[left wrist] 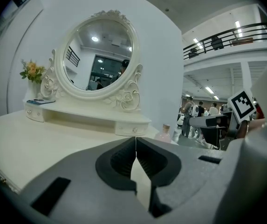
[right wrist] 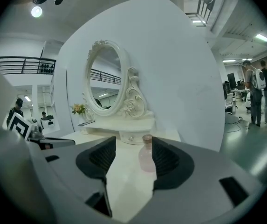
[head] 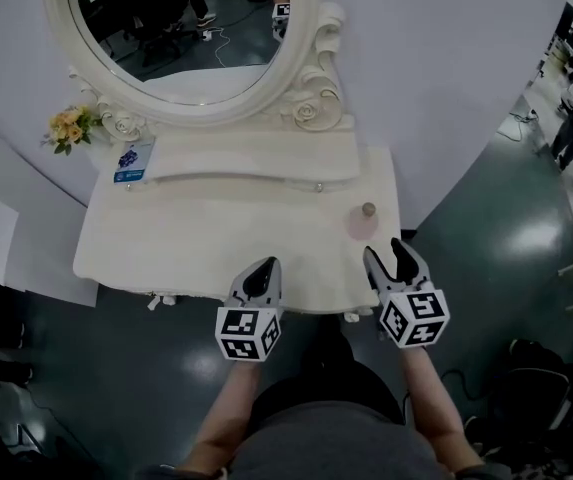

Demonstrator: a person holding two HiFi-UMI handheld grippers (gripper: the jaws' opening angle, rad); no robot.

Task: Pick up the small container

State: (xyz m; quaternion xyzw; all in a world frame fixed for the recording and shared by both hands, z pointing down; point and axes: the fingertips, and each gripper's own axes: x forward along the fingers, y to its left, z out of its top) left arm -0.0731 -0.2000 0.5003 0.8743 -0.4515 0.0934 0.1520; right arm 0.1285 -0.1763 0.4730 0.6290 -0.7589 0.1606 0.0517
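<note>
The small container (head: 363, 222) is a pale pink bottle with a brownish cap, upright near the right edge of the white dressing table (head: 216, 248). In the right gripper view the bottle (right wrist: 146, 158) stands ahead of the jaws, close to the right jaw and apart from it. My right gripper (head: 389, 258) is open, hovering at the table's front right edge just short of the bottle. My left gripper (head: 263, 273) is shut with nothing in it, over the front edge near the middle. From the left gripper view the bottle (left wrist: 163, 133) shows far right.
An oval mirror (head: 188, 28) in an ornate white frame rises behind a low shelf with small drawers (head: 256, 158). A vase of yellow flowers (head: 71, 128) and a blue card (head: 133, 161) sit at the back left. A curved white wall backs the table; people stand far right.
</note>
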